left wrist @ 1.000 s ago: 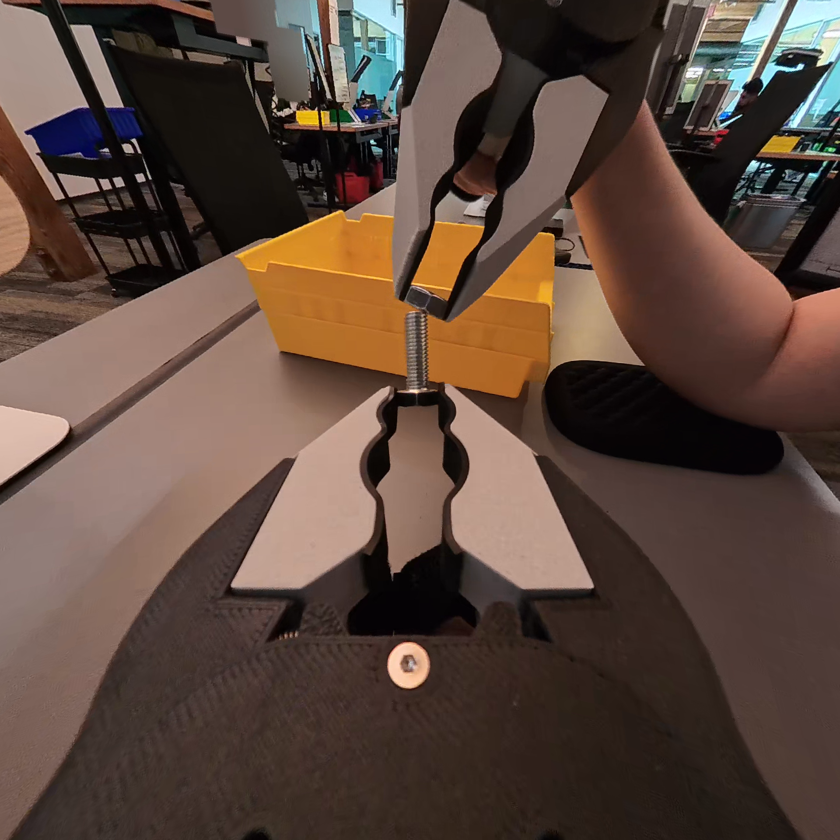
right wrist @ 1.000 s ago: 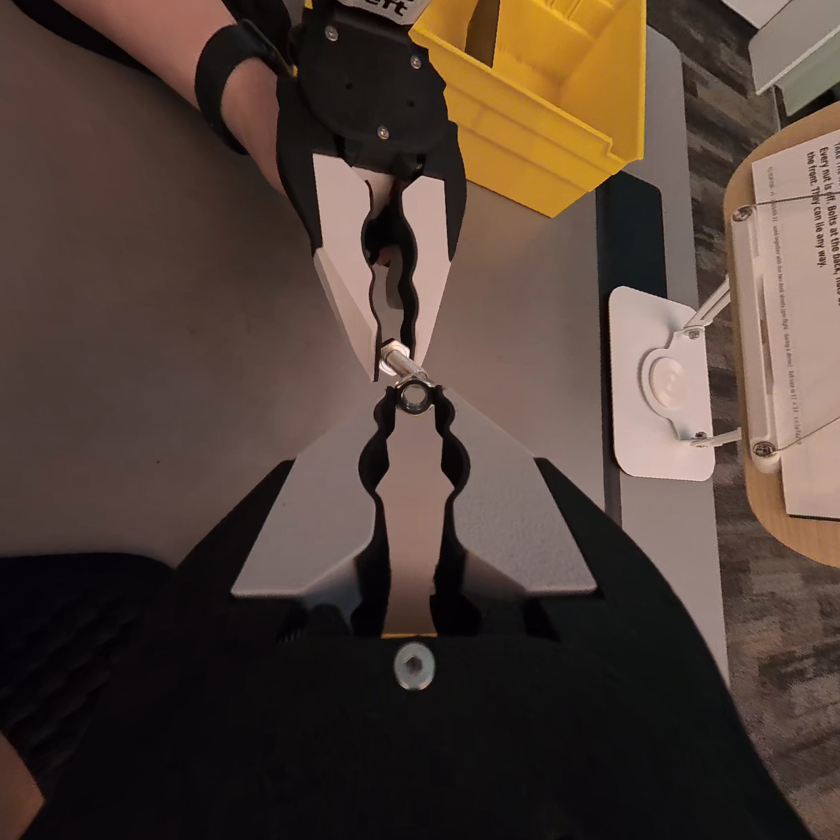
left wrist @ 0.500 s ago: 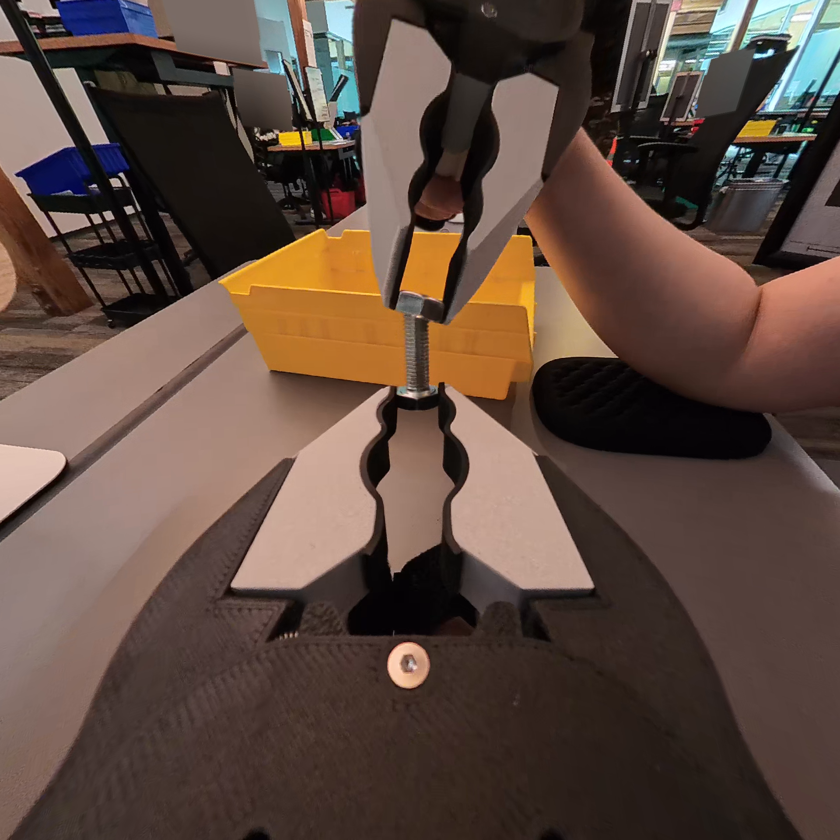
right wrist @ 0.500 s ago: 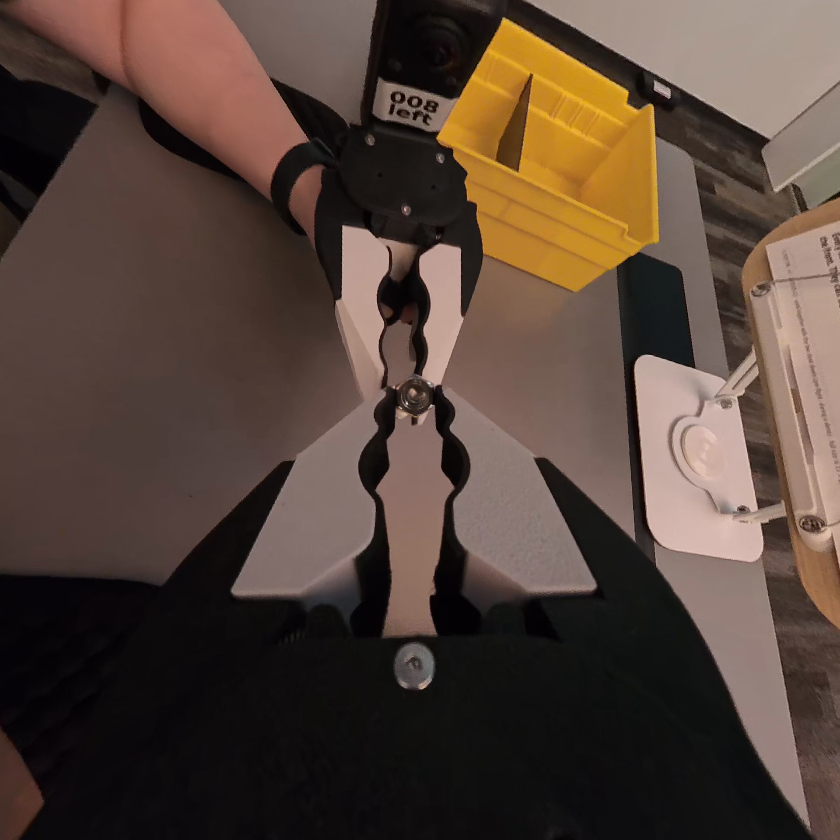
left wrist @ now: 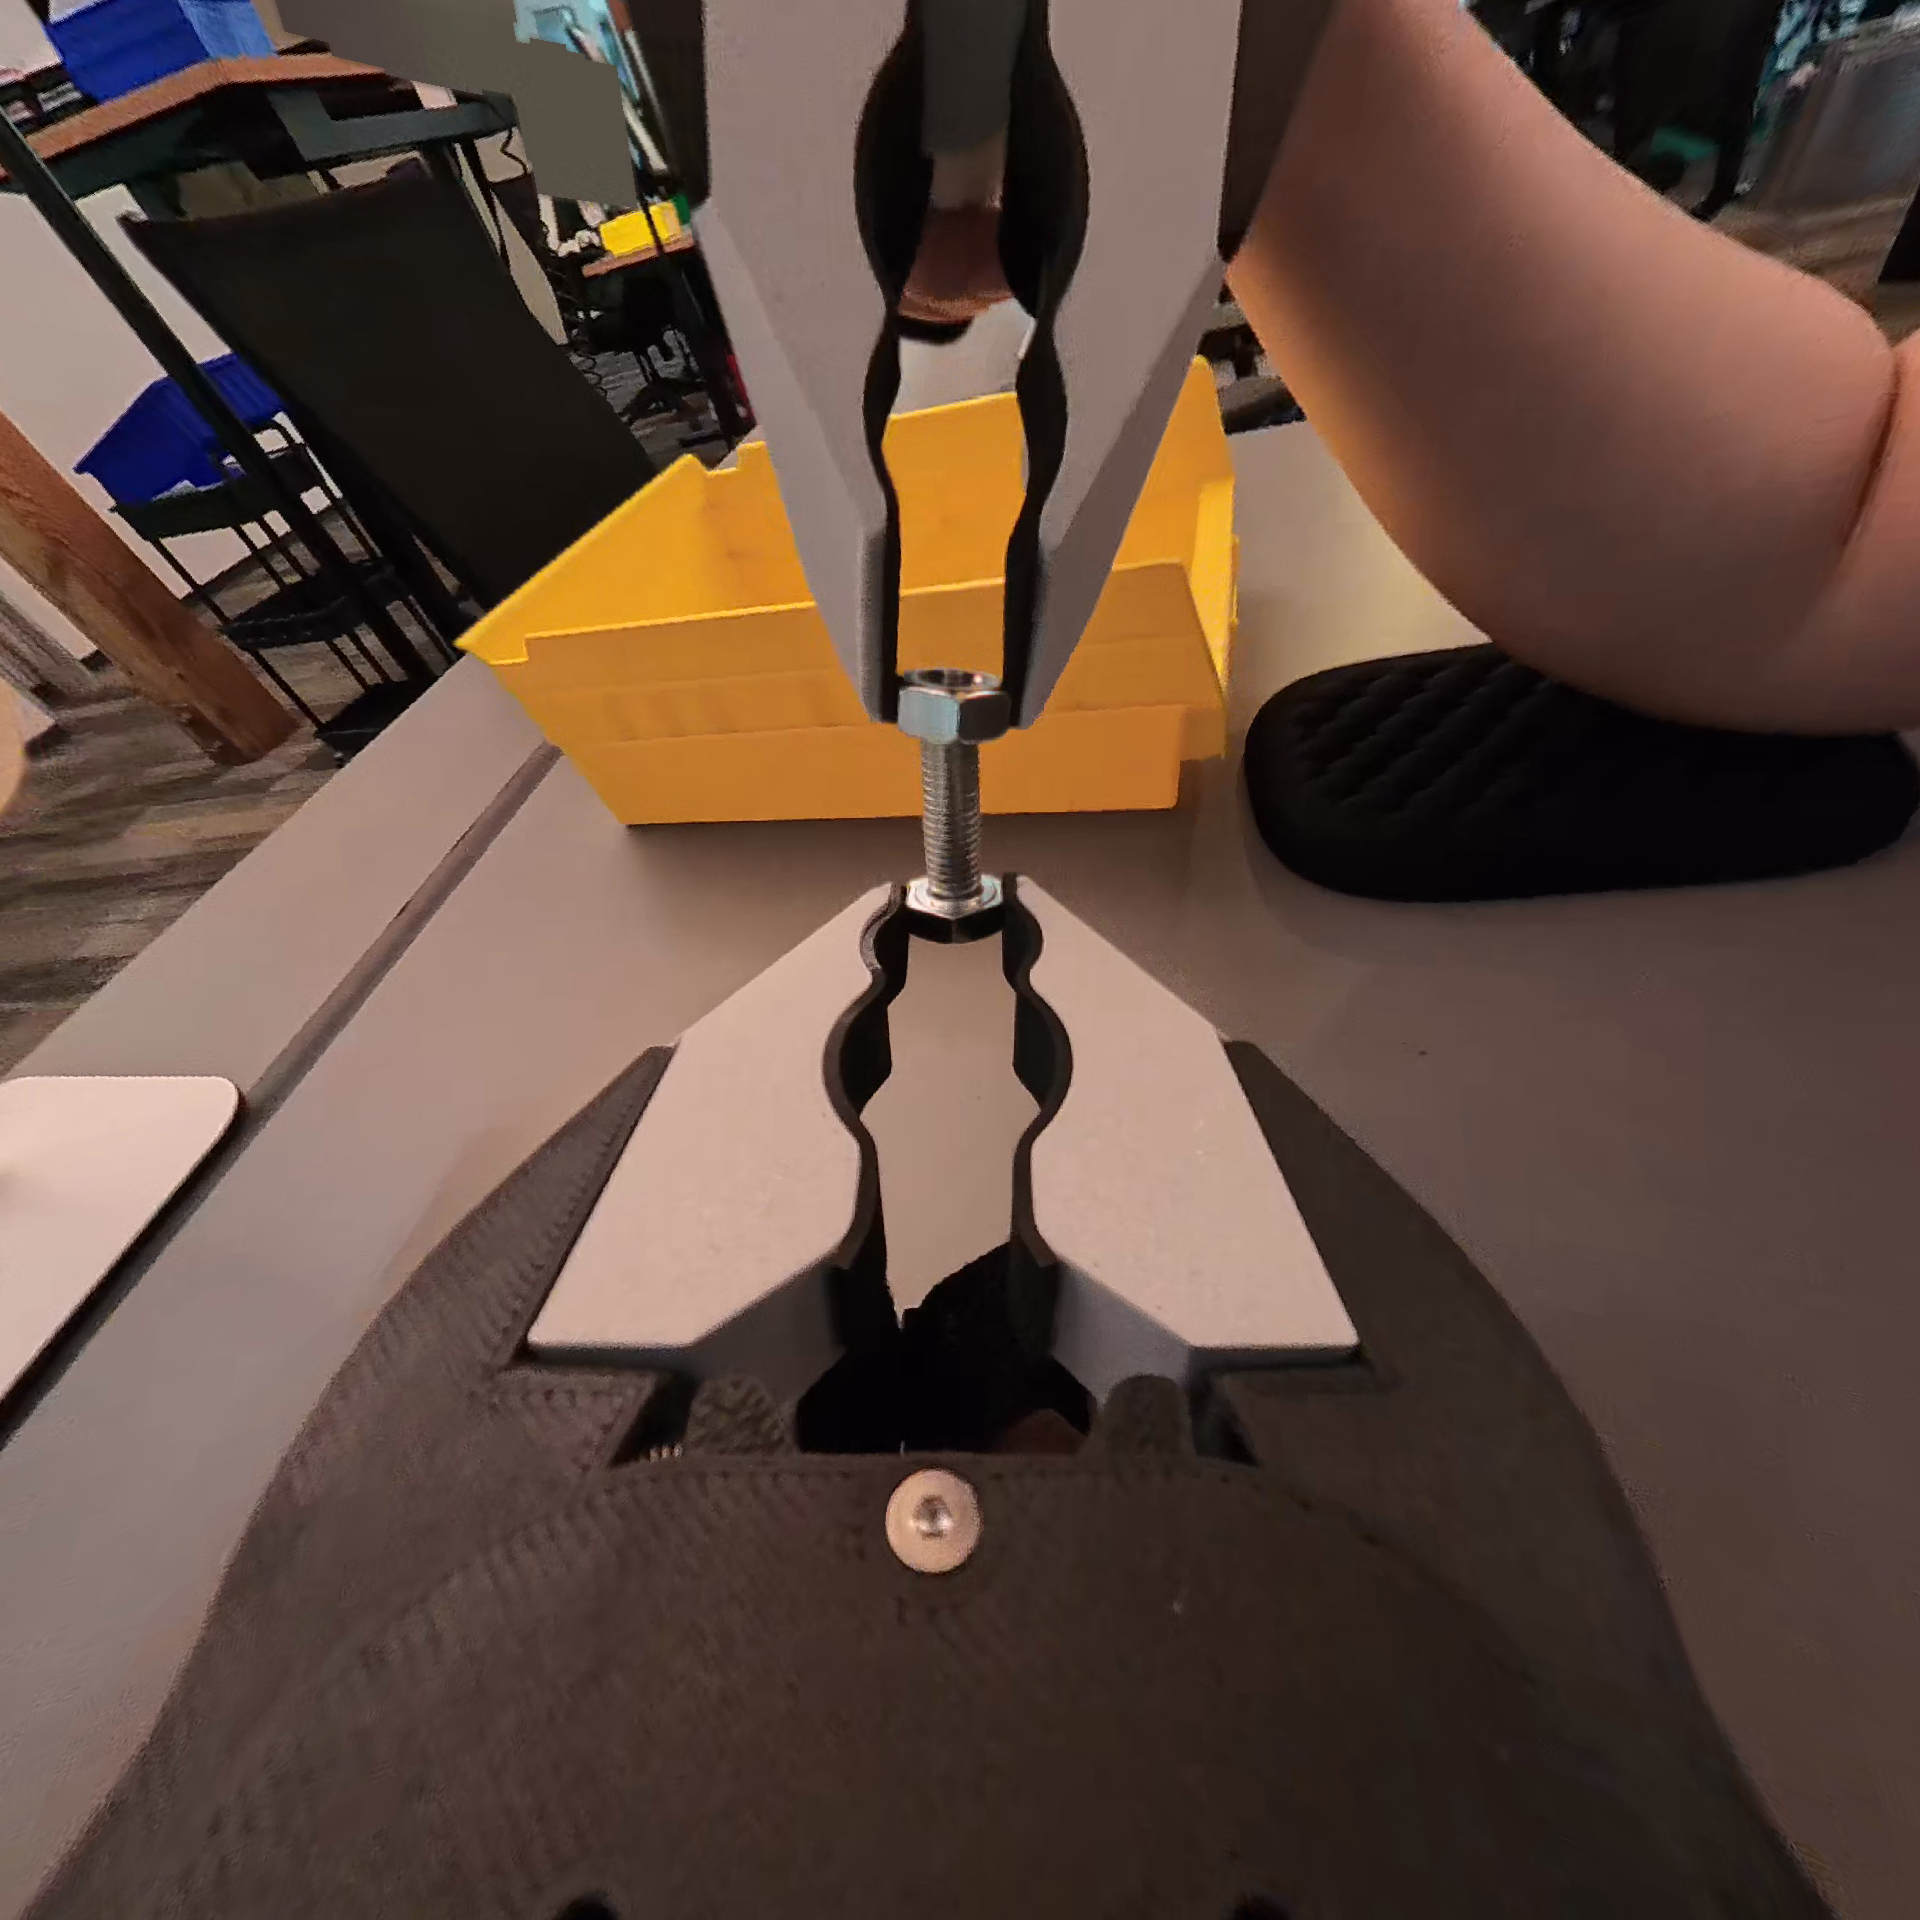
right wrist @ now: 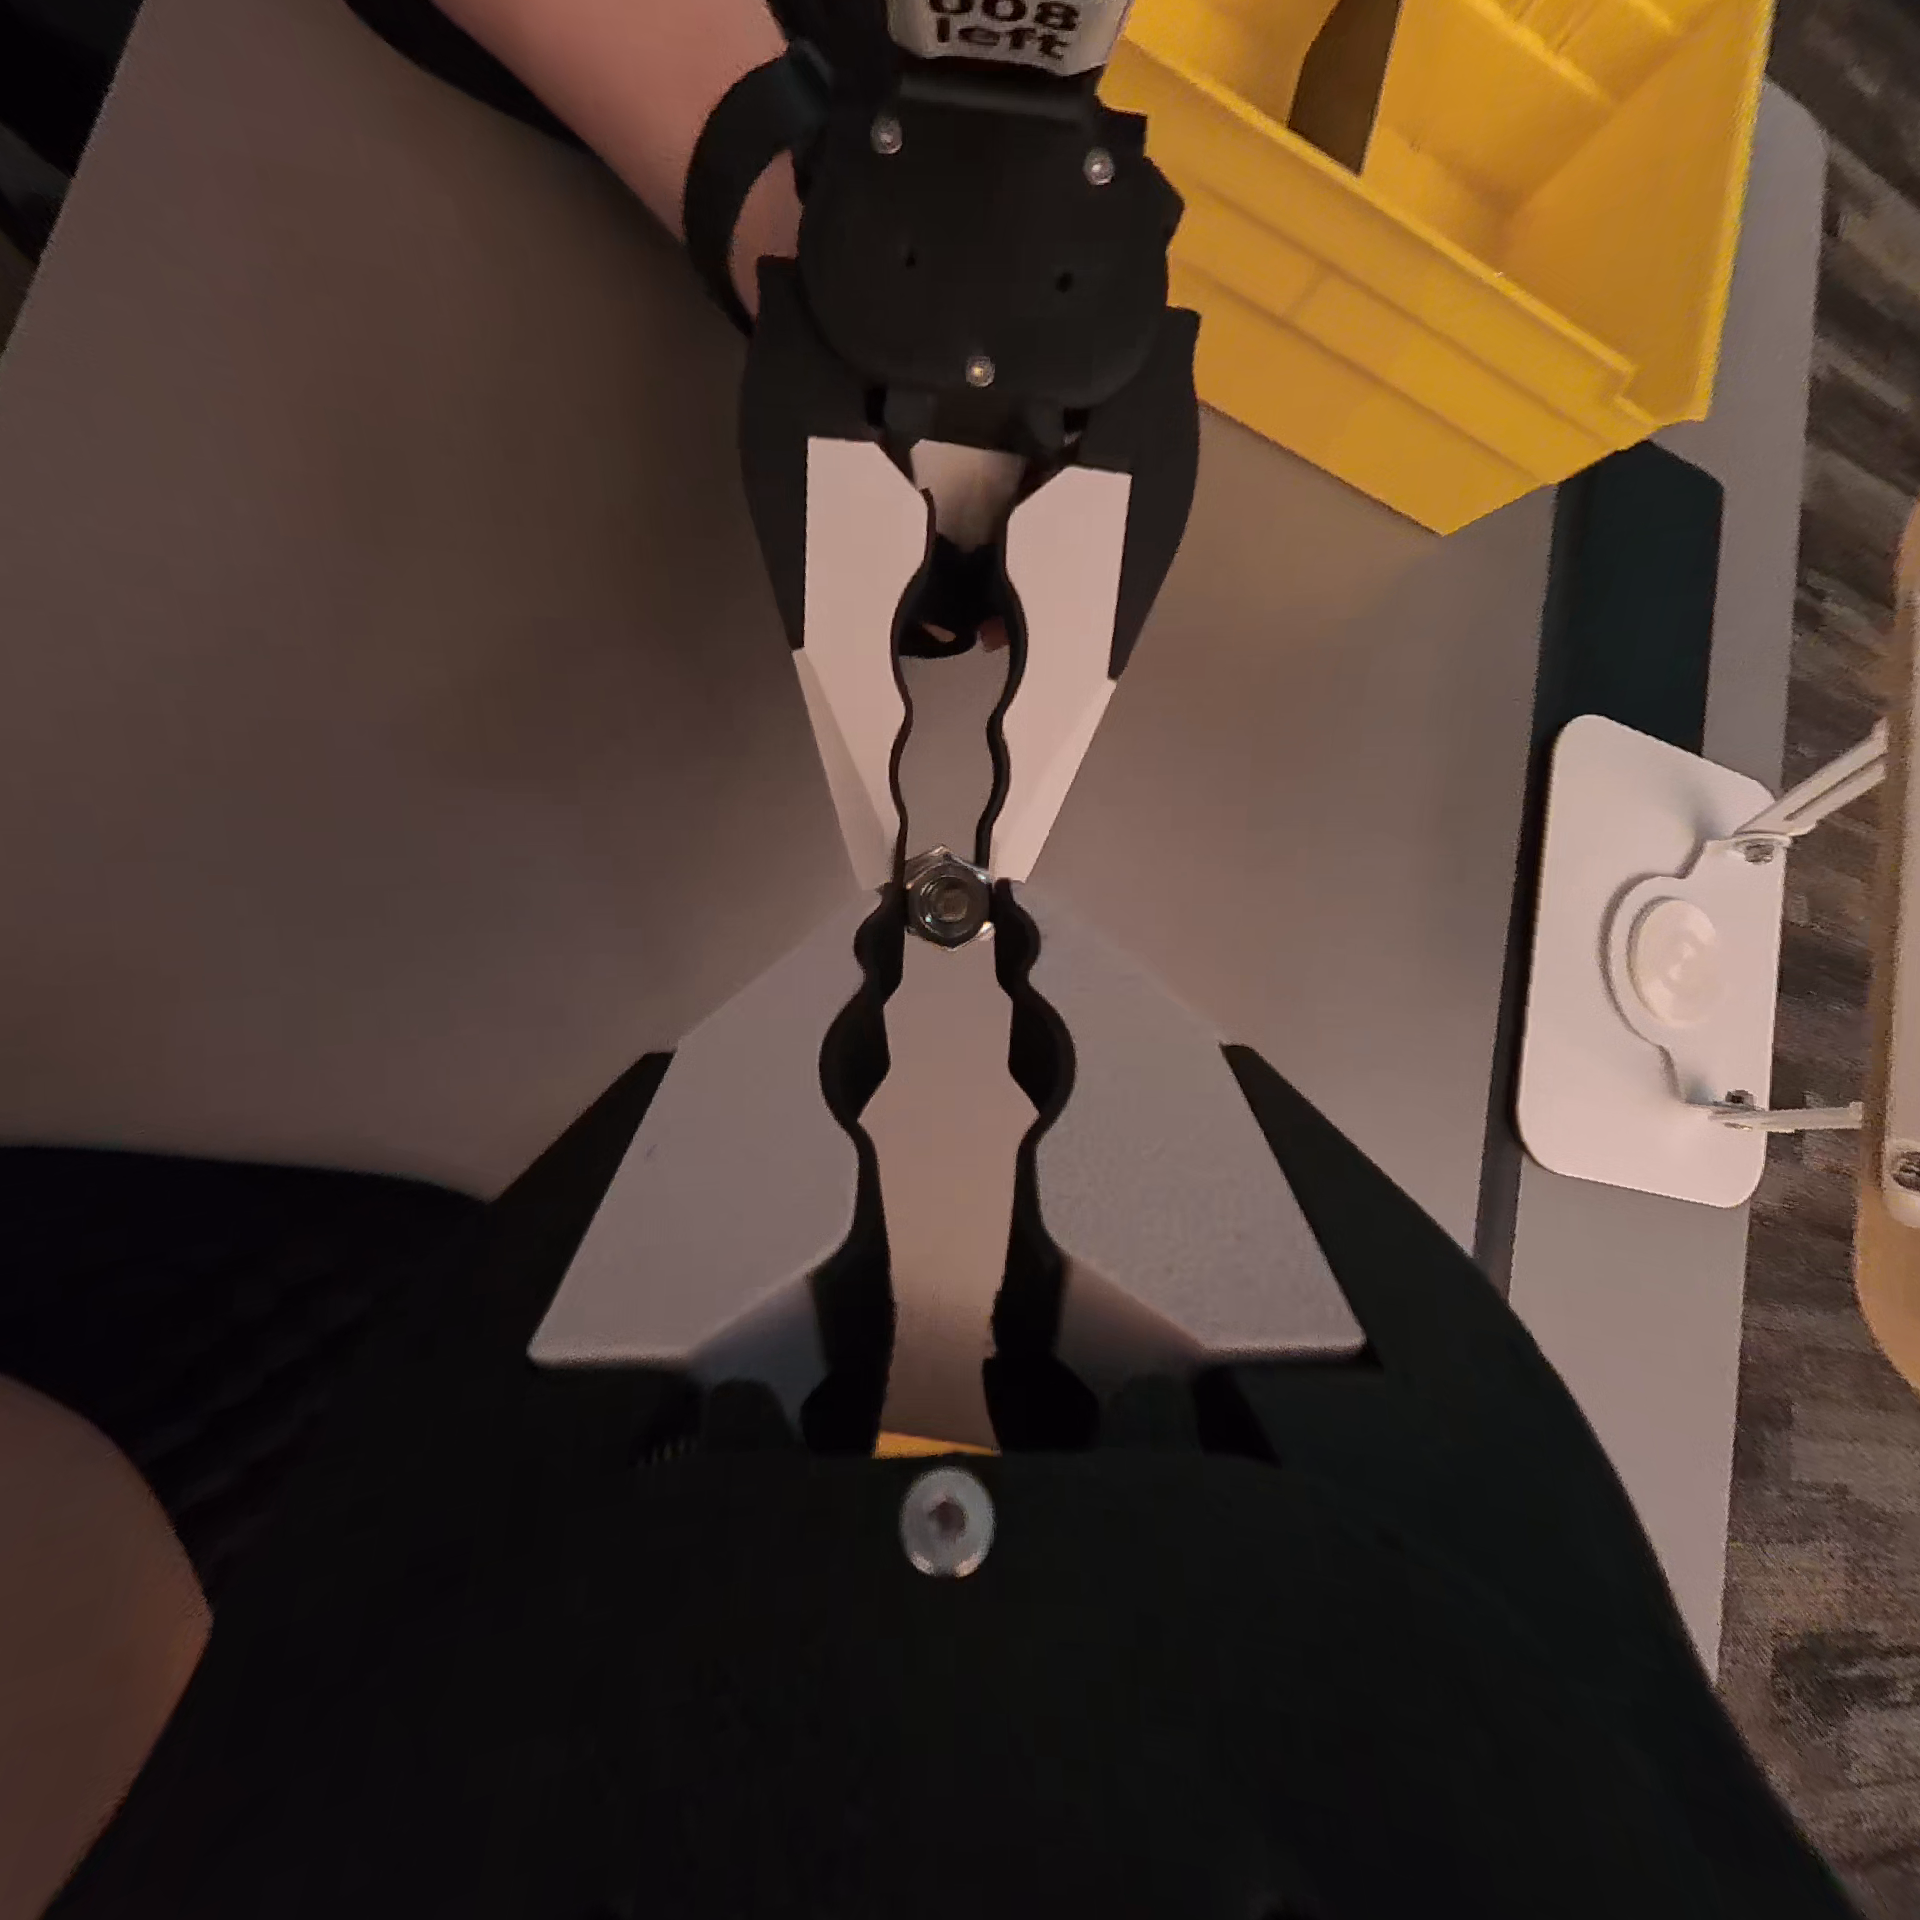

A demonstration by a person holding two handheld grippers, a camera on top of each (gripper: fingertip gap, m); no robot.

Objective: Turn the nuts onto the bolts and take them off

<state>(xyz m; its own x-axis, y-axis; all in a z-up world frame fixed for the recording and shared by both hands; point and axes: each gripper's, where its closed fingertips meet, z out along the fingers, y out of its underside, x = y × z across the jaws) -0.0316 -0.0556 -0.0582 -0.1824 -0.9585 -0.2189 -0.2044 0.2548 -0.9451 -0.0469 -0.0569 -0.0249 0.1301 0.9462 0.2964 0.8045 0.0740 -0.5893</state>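
Note:
My left gripper (left wrist: 951,914) is shut on the hex head of a silver bolt (left wrist: 951,821) and holds it upright above the grey table (left wrist: 1455,1091). My right gripper (left wrist: 954,707) comes down from above and is shut on a silver nut (left wrist: 954,712) that sits on the bolt's threaded tip. In the right wrist view the nut (right wrist: 943,909) lies between my right gripper's tips (right wrist: 943,912), with the bolt's end showing in its hole. The left gripper (right wrist: 940,857) reaches in from the top there. The bolt's shaft is hidden behind the nut.
A yellow bin (left wrist: 727,665) stands just behind the grippers, also in the right wrist view (right wrist: 1455,260). A black padded rest (left wrist: 1558,779) lies right of it under a person's forearm (left wrist: 1558,416). A white stand base (right wrist: 1642,966) sits near the table edge. My two grippers' fingertips are within a few centimetres of each other.
A second ago the nut was tilted at the bolt's tip. Now the nut sits square on the bolt's end, with both grippers lined up tip to tip.

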